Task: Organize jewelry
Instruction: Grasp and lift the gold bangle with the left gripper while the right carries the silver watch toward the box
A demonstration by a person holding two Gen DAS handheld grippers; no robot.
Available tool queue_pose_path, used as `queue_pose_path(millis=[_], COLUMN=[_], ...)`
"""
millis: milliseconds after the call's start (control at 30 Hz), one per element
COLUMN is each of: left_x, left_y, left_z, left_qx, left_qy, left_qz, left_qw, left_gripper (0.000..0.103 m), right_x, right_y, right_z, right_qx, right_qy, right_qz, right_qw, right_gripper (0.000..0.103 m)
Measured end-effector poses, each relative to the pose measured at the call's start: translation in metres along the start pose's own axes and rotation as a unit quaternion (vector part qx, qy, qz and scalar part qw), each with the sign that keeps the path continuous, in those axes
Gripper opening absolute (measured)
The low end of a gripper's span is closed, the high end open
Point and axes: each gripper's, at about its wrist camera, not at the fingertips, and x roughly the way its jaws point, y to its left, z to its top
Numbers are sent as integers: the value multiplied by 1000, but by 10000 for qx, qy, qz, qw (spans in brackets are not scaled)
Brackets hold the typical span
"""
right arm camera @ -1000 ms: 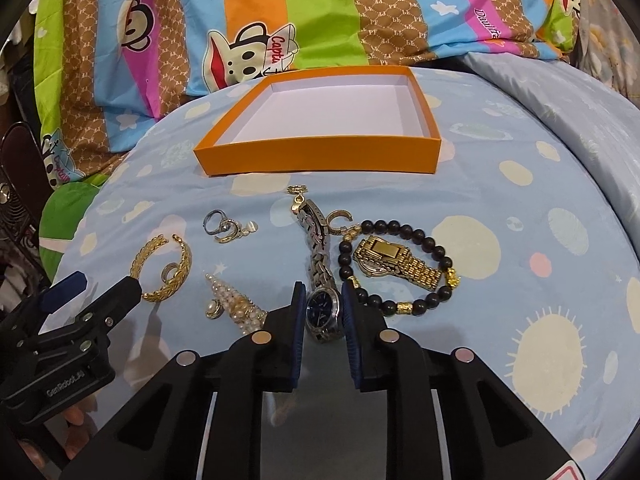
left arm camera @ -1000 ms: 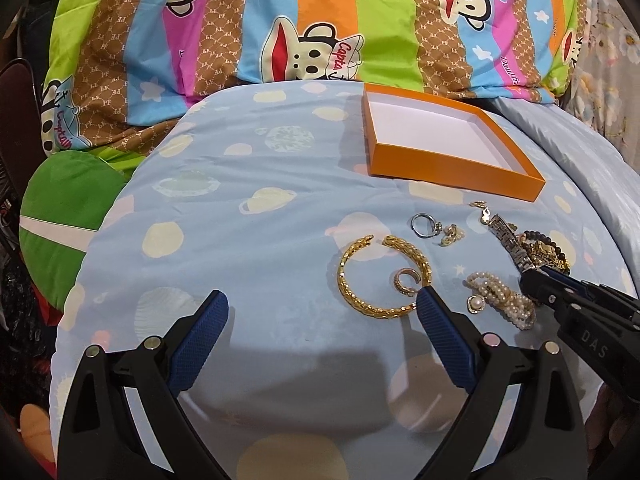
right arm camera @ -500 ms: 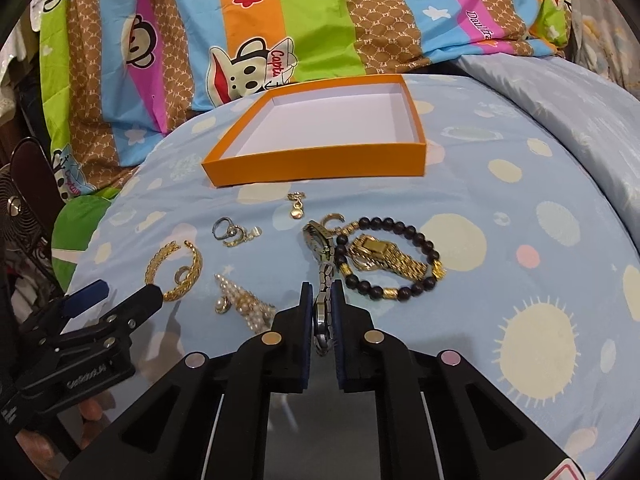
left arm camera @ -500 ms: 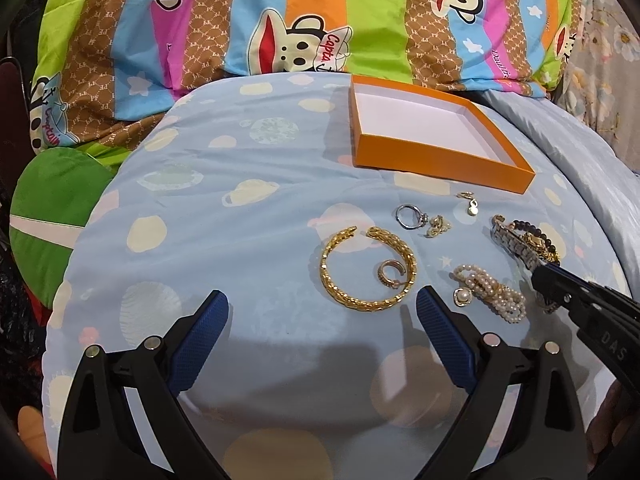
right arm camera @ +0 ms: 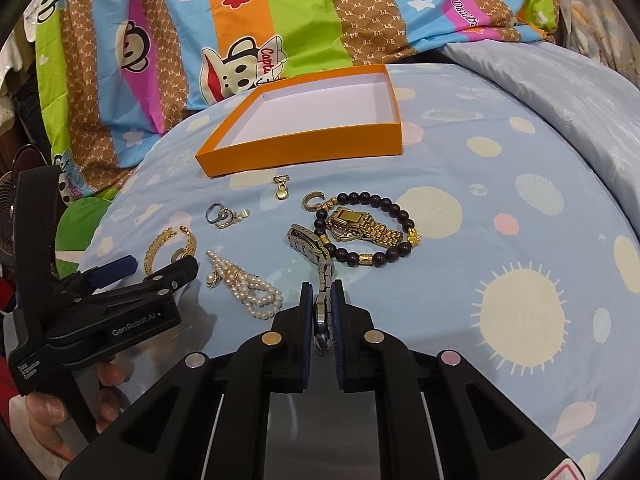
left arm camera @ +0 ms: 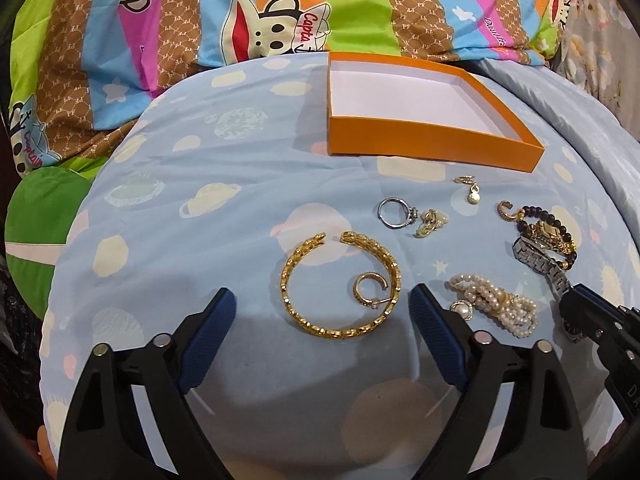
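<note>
The left gripper (left arm camera: 322, 312) has its fingers (left arm camera: 212, 320) spread wide and closing, straddling a gold bangle (left arm camera: 340, 284) on the bed (left arm camera: 200, 240) without touching it. The right gripper (right arm camera: 321, 312) has its fingers (right arm camera: 306, 312) clenched on a silver watch (right arm camera: 320, 276), its band trailing toward the orange box (right arm camera: 304, 148).

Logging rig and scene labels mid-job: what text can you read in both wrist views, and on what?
"GenRobot.AI": on the left gripper body.
"Capta": on the cartoon quilt, monkey's hat.
"Paul frank": quilt's orange stripe, partly cut off.
Small side label on the left gripper: too small to read.
Orange box: no text.
</note>
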Motion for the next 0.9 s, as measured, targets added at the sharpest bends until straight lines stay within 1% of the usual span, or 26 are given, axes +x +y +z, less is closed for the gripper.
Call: queue_pose_path(millis=[67, 100, 167, 333, 467, 900], left_x=[-1, -2, -4, -7, -14, -64], left_y=[-1, -2, -3, -2, -2, -18], left_z=[0, 0, 0, 1, 0, 17], left_qx=[26, 40, 62, 61, 42, 241], left_qy=[-45, -72, -107, -138, -191, -766], left_qz=[-17, -26, -55, -162, -331, -607], left_qw=[10000, 10000, 9999, 9998, 9993, 9949], left_gripper=[71, 69, 57, 56, 56, 56], right_x=[0, -1, -1, -4, -8, -34], right_y=[0, 1, 1, 0, 4, 6], right_z=[0, 0, 0, 0, 2, 15], right_qx=[-3, -3, -4, 11, -35, -30], right_qy=[-2, -3, -8, -37, -83, -488], right_qz=[12, 18, 20, 11, -12, 82], right_qw=[10000, 10000, 10000, 10000, 10000, 9988], right_gripper=[9, 9, 9, 9, 9, 9])
